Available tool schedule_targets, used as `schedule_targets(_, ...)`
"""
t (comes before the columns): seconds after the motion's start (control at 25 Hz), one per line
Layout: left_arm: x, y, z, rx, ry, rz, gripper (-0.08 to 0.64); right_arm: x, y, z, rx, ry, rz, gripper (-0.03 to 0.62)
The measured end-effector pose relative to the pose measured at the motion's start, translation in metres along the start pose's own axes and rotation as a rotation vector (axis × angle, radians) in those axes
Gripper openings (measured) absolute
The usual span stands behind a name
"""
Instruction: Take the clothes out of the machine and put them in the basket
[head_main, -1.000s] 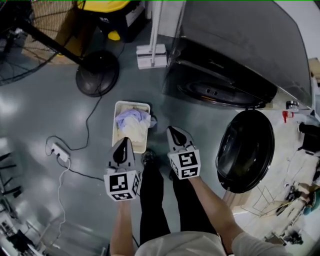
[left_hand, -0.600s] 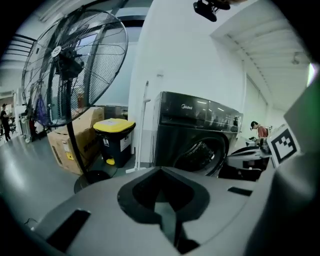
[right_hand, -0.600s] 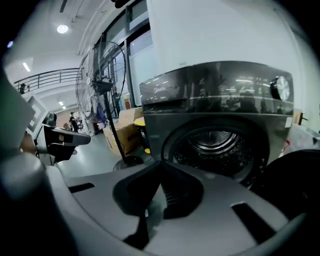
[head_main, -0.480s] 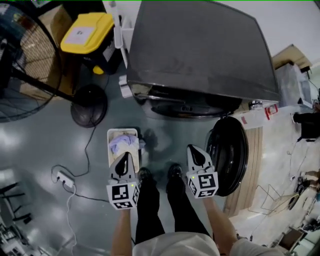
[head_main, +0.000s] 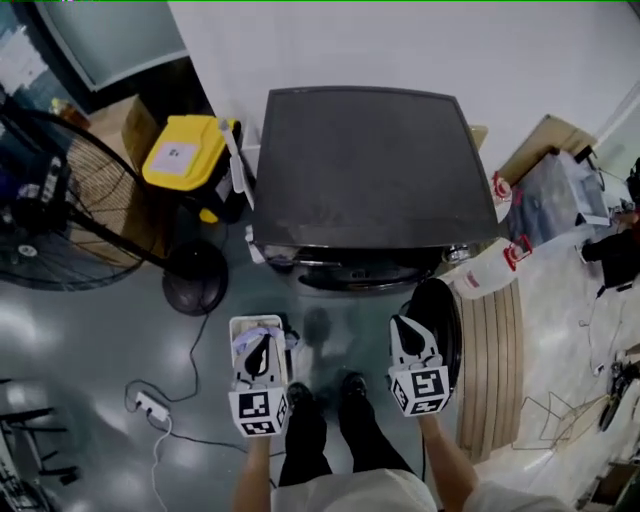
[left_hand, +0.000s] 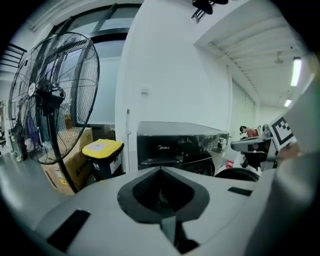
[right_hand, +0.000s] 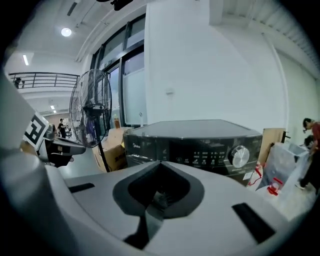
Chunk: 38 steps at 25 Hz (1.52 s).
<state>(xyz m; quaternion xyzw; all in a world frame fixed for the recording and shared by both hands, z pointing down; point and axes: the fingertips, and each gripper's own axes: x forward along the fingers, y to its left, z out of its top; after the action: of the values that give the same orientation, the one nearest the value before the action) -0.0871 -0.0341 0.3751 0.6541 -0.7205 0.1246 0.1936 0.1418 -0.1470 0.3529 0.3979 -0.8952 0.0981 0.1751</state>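
The dark front-loading washing machine (head_main: 360, 170) stands ahead of me, its round door (head_main: 447, 312) swung open at the right. On the floor at the left sits the cream basket (head_main: 242, 324) with pale lilac clothes (head_main: 243, 341) inside, partly hidden under my left gripper (head_main: 260, 343). That gripper hangs over the basket, shut and empty. My right gripper (head_main: 404, 325) floats beside the open door, shut too, with nothing in it. Both gripper views look level at the machine (left_hand: 180, 145) (right_hand: 200, 145); no cloth shows at the left gripper (left_hand: 161, 182) or the right gripper (right_hand: 159, 187).
A big floor fan (head_main: 60, 200) with a round base (head_main: 195, 290) stands at the left, beside a yellow-lidded bin (head_main: 185, 155) and cardboard boxes. A power strip (head_main: 150, 405) and its cable lie near the basket. A slatted wooden board (head_main: 490, 370) lies right of the door.
Both grippers have risen, still shut and empty. The view has pulled back, so the whole machine top now shows. The right gripper has shifted right, next to the open door.
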Motion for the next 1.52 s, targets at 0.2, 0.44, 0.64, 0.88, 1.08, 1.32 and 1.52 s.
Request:
schedule_targets(0.2,-0.015,-0.008,0.049,0.033,-0.045,-0.007,0.018,-0.020,-0.002,0.055,0.015,-0.057,-0.009,0.025)
schedule_targets(0.44,-0.041,-0.018,0.104,0.066,-0.099,-0.003,0.018,-0.047,-0.006,0.109,-0.003,-0.109,-0.018,0.025)
schedule_targets(0.64,-0.056,-0.026,0.144,0.094,-0.151,-0.002,0.018,-0.066,-0.024,0.141,-0.004,-0.151,-0.047,0.025)
schedule_targets(0.88,-0.069,-0.036,0.186,0.081,-0.218,0.010,0.018,-0.088,-0.040,0.173,-0.042,-0.184,-0.055,0.025)
schedule_targets(1.08,-0.082,-0.037,0.205,0.102,-0.249,0.032,0.018,-0.103,-0.045,0.186,-0.035,-0.208,-0.054,0.025)
schedule_targets(1.32,-0.089,-0.038,0.203,0.090,-0.257,0.052,0.018,-0.113,-0.055,0.181,-0.036,-0.203,-0.067,0.025)
schedule_targets(1.52,-0.089,-0.042,0.195,0.083,-0.243,0.056,0.018,-0.116,-0.062,0.176,-0.032,-0.191,-0.072,0.025)
